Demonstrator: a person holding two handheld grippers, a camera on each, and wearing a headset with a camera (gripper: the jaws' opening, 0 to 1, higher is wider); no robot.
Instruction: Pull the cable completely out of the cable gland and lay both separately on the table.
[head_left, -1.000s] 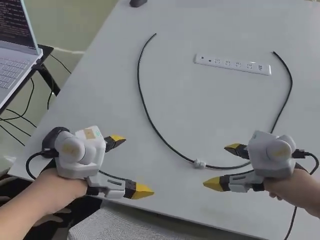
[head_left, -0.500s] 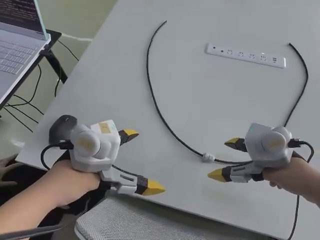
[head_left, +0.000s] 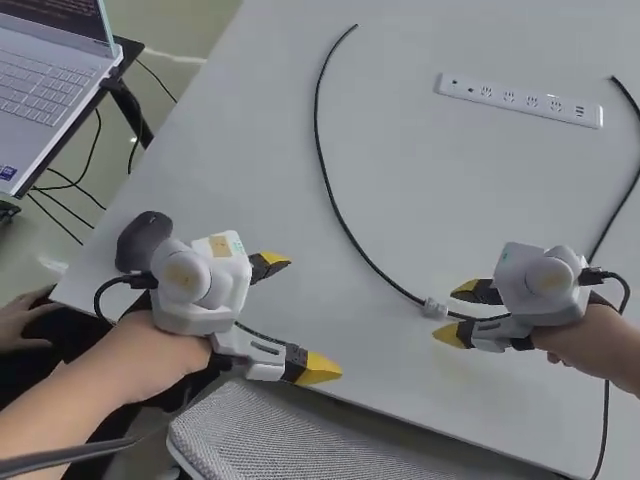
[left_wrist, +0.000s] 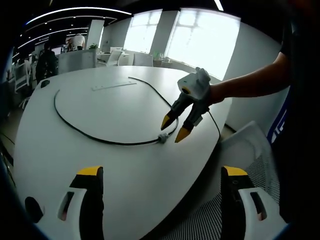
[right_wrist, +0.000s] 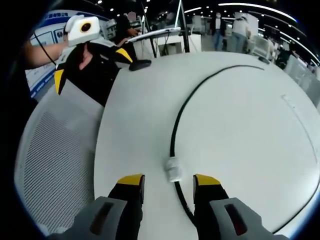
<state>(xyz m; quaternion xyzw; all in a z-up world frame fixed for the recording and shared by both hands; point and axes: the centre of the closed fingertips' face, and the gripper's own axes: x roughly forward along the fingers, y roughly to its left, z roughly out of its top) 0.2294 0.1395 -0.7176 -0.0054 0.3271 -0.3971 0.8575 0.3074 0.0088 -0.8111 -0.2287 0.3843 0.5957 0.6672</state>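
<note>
A long black cable (head_left: 330, 190) curves across the white table (head_left: 240, 130) and runs through a small white cable gland (head_left: 434, 308) near the front edge. My right gripper (head_left: 447, 314) is open, its yellow tips flanking the gland without touching it. In the right gripper view the gland (right_wrist: 173, 169) lies between the right gripper's (right_wrist: 169, 181) tips, with the cable (right_wrist: 182, 112) leading away. My left gripper (head_left: 313, 317) hovers wide open over the front left edge, holding nothing. From the left gripper (left_wrist: 162, 172) view, the right gripper (left_wrist: 171, 132) sits over the gland (left_wrist: 162, 137).
A white power strip (head_left: 520, 100) lies at the back right. A laptop (head_left: 50, 70) stands on a side stand to the left, with cables below it. A grey mesh chair (head_left: 260, 440) is under the table's front edge.
The head camera has shifted. My right gripper has come up to the gland and its jaws have narrowed around it. The left gripper stays wide open.
</note>
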